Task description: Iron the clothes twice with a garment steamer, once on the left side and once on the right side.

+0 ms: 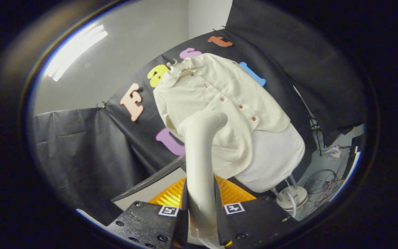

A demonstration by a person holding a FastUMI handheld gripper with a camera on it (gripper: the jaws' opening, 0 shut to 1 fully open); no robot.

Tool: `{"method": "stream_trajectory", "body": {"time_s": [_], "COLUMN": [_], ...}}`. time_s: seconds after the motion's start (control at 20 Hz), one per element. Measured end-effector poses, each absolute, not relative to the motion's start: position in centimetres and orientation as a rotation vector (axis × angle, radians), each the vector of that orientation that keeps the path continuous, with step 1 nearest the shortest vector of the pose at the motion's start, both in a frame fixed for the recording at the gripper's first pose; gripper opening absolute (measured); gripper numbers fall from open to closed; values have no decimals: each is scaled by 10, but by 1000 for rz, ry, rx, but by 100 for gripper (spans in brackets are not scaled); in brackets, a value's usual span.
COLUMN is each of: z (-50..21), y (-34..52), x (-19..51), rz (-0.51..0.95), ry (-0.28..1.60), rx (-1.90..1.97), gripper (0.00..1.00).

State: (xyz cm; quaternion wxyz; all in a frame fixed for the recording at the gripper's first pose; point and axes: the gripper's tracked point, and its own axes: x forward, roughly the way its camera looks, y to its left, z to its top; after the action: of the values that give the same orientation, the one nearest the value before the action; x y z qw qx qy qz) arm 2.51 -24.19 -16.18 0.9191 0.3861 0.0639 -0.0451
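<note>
Claw: gripper point(200, 211) clamped on the handle of the steamer point(200, 155), both black fingers pressed against its sides
Left finger: black pad point(184, 207) against the handle's left side, a square black-and-white marker point(169, 210) just beside it
Steamer: cream, curved handle rising from between the fingers and bending right at the top; its head meets the front of the shirt
Right finger: black pad point(218, 207) against the handle's right side, a second marker point(234, 208) next to it
Orange piece: ribbed orange surface point(235, 192) behind the fingers, showing on both sides of the handle
Shirt: cream button-up shirt point(216, 97) hung in front of the black cloth wall, beyond the fingers, tilted in this view, buttons done up
Board: pale grey padded form point(275, 159) under the shirt's lower edge
Stand: round white base point(294, 197) below the form, on the floor
Cables: loose wires point(323, 181) on the floor, right of the base
</note>
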Motion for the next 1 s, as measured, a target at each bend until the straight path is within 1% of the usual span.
{"method": "stream_trajectory", "body": {"time_s": [0.15,0.45,0.65,0.7,0.85,1.0], "z": [-127,-73,-43,-31,-26,-11], "y": [-192,-92,-23,-12,16,35], "x": [22,16,12,12,15,22], "rz": [-11,103,143,139,132,133], "ry": [119,100,93,70,127,138], "rx": [737,604,472,434,364,360], "gripper": [33,33,33,33,33,33]}}
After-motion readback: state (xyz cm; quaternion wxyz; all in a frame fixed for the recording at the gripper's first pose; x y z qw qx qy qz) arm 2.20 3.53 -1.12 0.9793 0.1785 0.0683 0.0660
